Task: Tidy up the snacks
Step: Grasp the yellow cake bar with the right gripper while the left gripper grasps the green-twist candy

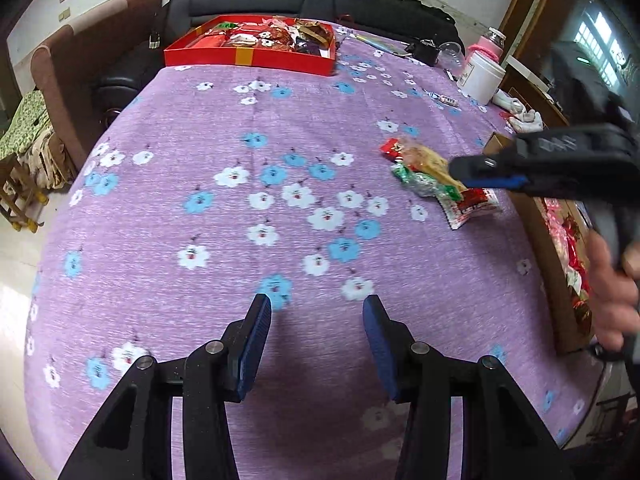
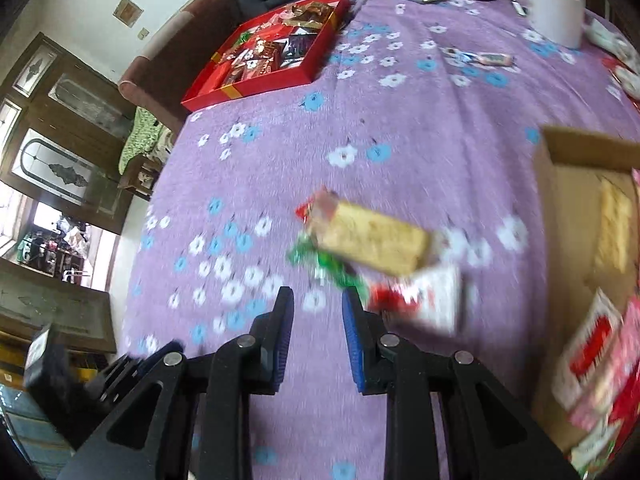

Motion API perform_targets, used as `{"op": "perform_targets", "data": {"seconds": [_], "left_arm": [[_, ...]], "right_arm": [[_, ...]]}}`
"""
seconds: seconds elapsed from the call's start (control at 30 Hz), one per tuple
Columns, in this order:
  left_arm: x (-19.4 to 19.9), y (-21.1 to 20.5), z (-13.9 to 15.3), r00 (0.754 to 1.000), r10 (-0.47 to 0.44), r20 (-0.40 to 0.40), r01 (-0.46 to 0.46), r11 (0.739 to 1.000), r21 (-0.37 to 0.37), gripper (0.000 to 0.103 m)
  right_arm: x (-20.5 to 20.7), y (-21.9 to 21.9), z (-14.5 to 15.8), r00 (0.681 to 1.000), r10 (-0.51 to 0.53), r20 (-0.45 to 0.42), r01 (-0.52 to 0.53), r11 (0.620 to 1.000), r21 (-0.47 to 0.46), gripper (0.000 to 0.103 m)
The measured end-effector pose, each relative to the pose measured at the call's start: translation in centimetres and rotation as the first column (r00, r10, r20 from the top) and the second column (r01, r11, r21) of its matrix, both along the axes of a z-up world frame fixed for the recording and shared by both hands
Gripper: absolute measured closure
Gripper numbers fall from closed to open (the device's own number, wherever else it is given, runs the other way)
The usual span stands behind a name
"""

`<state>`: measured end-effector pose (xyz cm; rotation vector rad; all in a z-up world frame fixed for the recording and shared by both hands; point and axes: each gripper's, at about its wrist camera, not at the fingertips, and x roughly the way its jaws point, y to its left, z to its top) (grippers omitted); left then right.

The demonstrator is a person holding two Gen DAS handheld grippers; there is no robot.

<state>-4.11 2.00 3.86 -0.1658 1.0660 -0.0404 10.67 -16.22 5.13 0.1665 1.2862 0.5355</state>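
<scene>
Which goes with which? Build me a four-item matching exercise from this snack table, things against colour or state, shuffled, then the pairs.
Things:
1. gift box
2. cylindrical tub
3. yellow cracker pack
4. left gripper

Descriptions:
A. white, standing upright at the table's far right
B. open, holding nothing
C. red, filled with sweets
D. lying on a loose pile of wrappers

Pairs: 1-C, 2-A, 3-D, 4-B

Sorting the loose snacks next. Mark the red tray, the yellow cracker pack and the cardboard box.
red tray (image 1: 250, 57), left wrist view, front wall.
yellow cracker pack (image 2: 372, 240), right wrist view, middle of wrapper.
cardboard box (image 2: 568, 184), right wrist view, near side wall.
</scene>
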Motion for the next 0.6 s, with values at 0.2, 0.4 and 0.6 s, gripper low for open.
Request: {"op": "perform_targets", "data": {"seconds": [0.2,0.4,0.6], "left_arm": [[0.2,1.2,0.0,1.000,-0.016,0.007,0.016,1.000,0.002,0.052],[1.6,2.1,-0.2,1.000,-0.009,0.004,0.009,1.000,-0.028,0.052],[2.4,1.8,-0.5,1.000,-0.019,-0.001,0.019,0.999,-0.041,0.052]], "right_arm": [[1.4,1.0,-2.2,0.998,-0.027,-0.053,0.028,0.999,0.021,0.079],[-0.7,3.3,-2.1,0.984,0.099,-0.146,-0.074,0.983,0.165,0.079],[1.7,2.0,2.1,0.973,0.160,0.169,-0.145,0.985,-0.097,0.051]]}}
